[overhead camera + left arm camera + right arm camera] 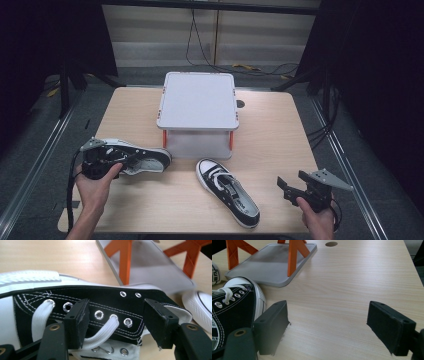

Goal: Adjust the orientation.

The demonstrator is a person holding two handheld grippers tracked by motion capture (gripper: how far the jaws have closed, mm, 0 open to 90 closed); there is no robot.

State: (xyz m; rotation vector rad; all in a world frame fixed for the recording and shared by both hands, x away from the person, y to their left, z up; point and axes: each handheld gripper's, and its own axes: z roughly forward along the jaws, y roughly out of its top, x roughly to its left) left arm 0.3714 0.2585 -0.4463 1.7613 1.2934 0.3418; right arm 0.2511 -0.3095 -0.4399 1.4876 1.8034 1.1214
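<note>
- Your left gripper (102, 162) sits at the lace panel of the left sneaker (142, 157), which lies on its side at the table's (280, 130) left edge. Jaws are parted around the eyelet flap (110, 307), not yet pinching; likely you are lining up a grip on the upper.
- Your right gripper (300, 190) hovers wide apart over bare wood, holding nothing, probably on standby.
- The second sneaker (227, 197) rests sole-down, mid-front, between both grippers.
- The grey two-tier rack (197, 100) stands behind; its orange legs (294, 255) leave the lower shelf reachable.
</note>
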